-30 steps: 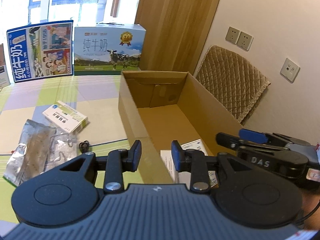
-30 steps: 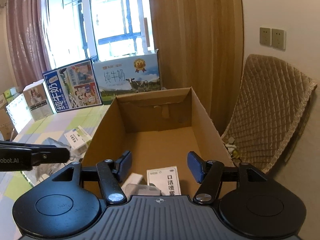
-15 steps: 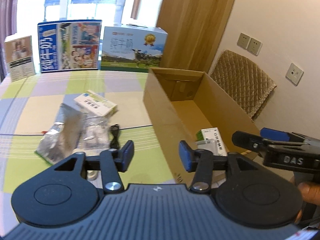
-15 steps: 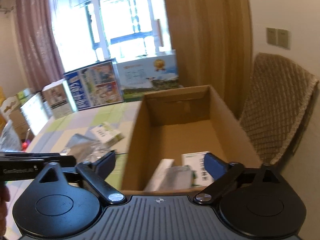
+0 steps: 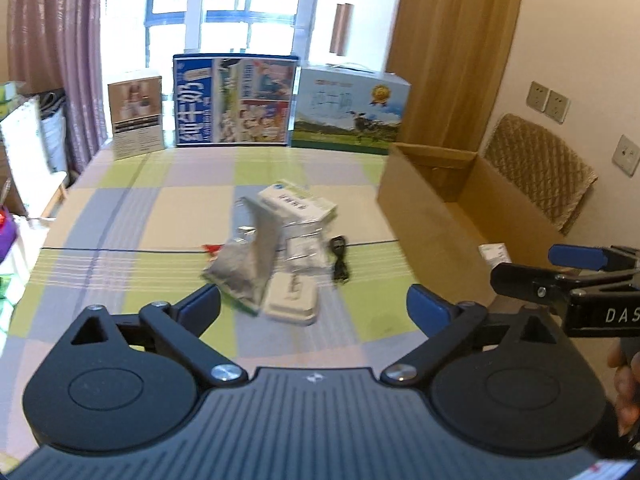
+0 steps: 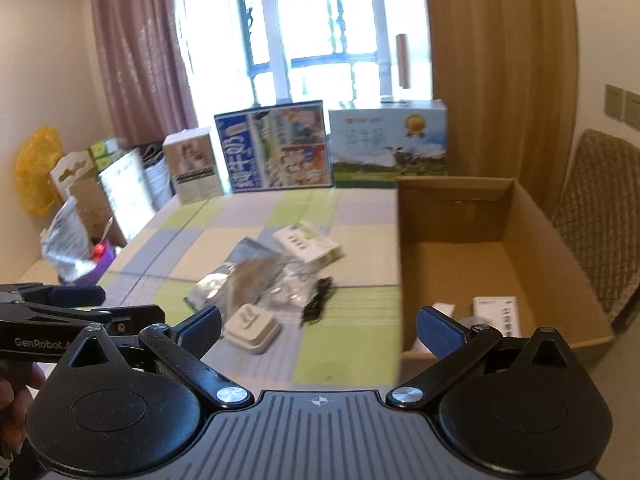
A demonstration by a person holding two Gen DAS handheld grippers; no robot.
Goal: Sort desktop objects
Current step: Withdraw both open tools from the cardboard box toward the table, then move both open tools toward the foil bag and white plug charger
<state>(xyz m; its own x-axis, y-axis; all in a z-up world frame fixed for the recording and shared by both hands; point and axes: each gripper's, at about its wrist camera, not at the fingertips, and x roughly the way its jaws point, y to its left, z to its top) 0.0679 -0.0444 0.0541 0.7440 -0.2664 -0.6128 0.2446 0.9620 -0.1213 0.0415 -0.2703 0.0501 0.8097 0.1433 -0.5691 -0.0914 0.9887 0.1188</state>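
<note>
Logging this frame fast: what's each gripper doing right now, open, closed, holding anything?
Left gripper: open wide, holding nothing, above the table's item pile.
Right gripper: open wide, holding nothing, by the cardboard box.

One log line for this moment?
left claw open | right claw open | neither holds anything | white case on table | cardboard box partly filled

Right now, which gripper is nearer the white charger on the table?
Left. The left gripper is open right behind the white charger; the right gripper is open further right, by the cardboard box.
</note>
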